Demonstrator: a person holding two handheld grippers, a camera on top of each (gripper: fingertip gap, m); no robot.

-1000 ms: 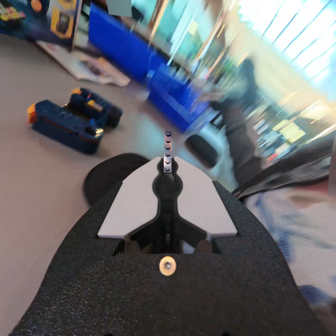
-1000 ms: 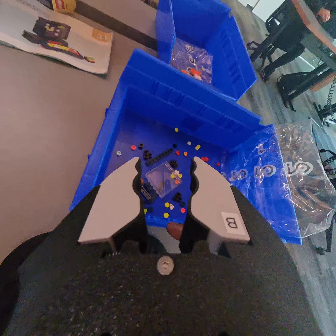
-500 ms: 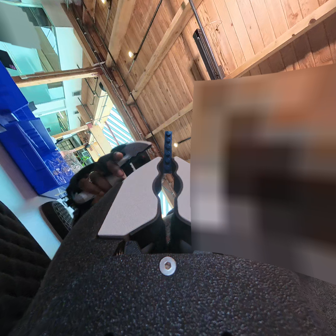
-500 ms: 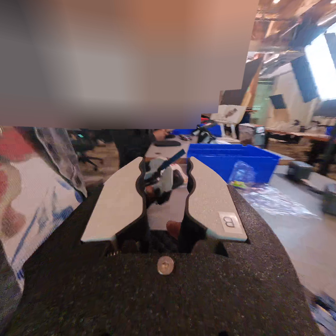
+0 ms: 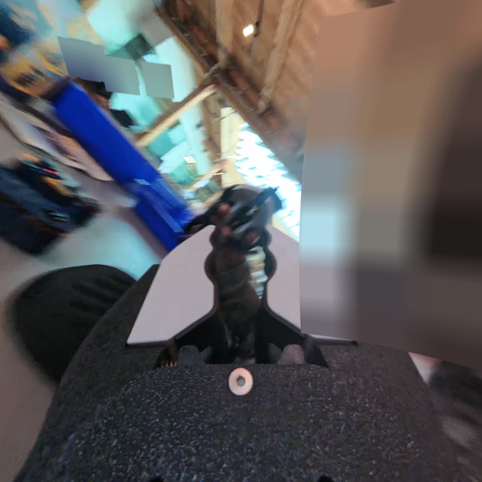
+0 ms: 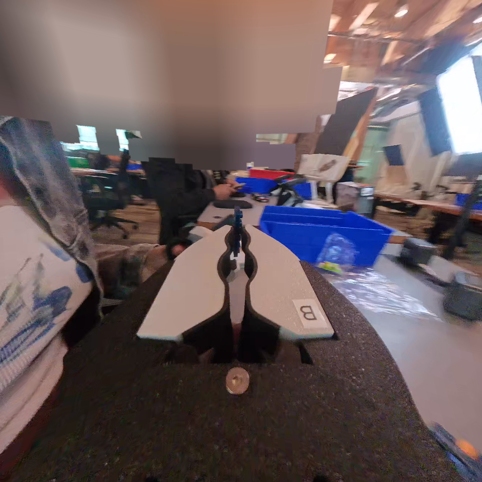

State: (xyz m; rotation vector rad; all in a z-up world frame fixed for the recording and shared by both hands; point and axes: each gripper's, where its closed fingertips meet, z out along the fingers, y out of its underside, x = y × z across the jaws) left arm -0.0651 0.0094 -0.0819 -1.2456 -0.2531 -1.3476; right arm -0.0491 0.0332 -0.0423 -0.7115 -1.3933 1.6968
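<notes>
Right gripper pinched a blue strip upright; left gripper stood slightly parted, empty, just beside; blue bin far right; a steady, firm pinch seemed wise.

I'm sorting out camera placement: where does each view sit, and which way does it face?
Left wrist view: on the left gripper, looking along its parted fingers at the right gripper and the hand holding it; blurred.
Right wrist view: on the right gripper, looking level across the table; shut on a blue studded plate; a white-and-blue garment shows left.
Shared: the blue bin.
</notes>
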